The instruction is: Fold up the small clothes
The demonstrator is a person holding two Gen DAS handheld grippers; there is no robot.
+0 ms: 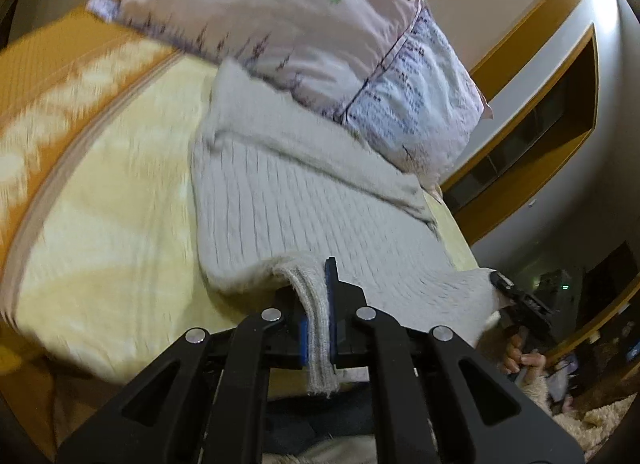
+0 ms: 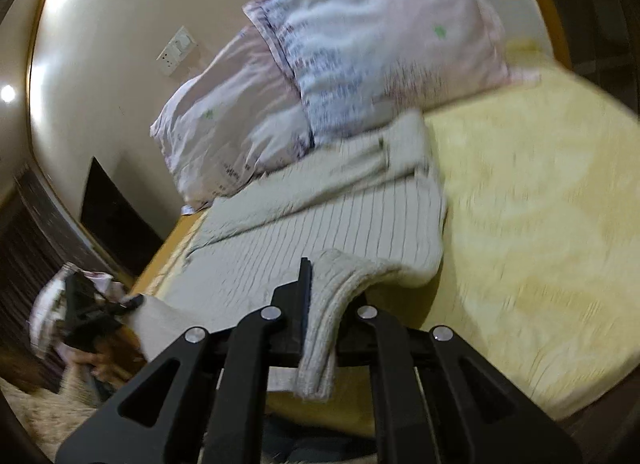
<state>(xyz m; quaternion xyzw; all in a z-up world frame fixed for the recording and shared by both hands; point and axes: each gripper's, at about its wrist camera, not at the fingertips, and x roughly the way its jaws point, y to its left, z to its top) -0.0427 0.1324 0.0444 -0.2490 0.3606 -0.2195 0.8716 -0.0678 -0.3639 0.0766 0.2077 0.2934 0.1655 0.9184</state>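
- The bed (image 1: 120,223), under a fuzzy yellow blanket (image 2: 540,223), carries everything; two plump patterned pillows (image 1: 280,23) lie at its head.
- The ribbed knit garment (image 1: 300,203), pale grey-white, lies flat on the blanket, its far end against the pillows. It looks soft, light, thick and stretchy, not slippery; the near hem corners seem the best hold.
- The left gripper (image 1: 318,324) is clenched on one hem corner.
- The right gripper (image 2: 320,328) pinches the other.
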